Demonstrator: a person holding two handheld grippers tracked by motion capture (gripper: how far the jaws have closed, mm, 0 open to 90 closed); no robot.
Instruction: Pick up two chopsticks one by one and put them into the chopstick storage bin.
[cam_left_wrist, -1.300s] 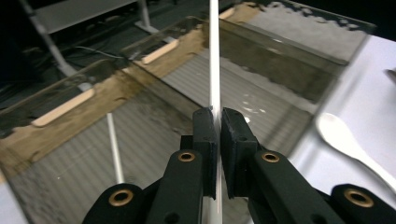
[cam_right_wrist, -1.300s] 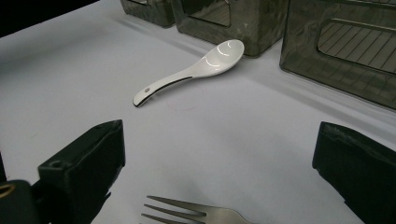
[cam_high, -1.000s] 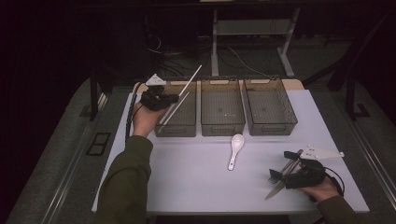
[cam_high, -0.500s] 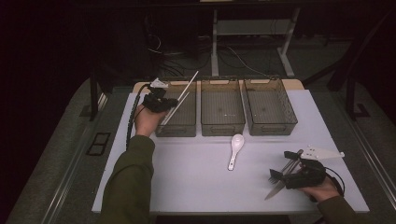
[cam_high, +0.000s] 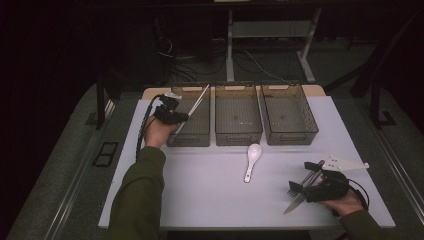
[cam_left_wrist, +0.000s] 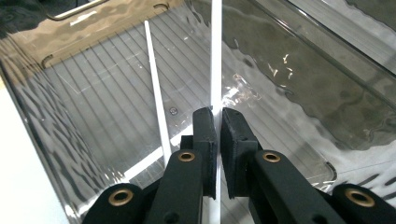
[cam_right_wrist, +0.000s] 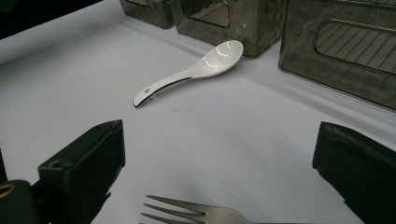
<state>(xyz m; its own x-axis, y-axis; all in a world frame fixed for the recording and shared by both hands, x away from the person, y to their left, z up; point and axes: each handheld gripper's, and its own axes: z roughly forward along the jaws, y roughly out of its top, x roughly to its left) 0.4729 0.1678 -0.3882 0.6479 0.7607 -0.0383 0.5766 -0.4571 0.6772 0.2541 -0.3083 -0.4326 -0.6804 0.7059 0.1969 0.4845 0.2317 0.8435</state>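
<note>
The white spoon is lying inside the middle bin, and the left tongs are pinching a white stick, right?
Not quite. The white spoon lies on the table, in front of the middle bin, as the high view shows. The left tongs do pinch a white stick.

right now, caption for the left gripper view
Left tongs shut on a white chopstick over the clear bin, a second chopstick lying inside.

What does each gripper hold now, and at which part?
The left gripper clamps one white chopstick near its lower end, over the left bin. The right gripper is open, holding nothing; a fork lies between its jaws.
</note>
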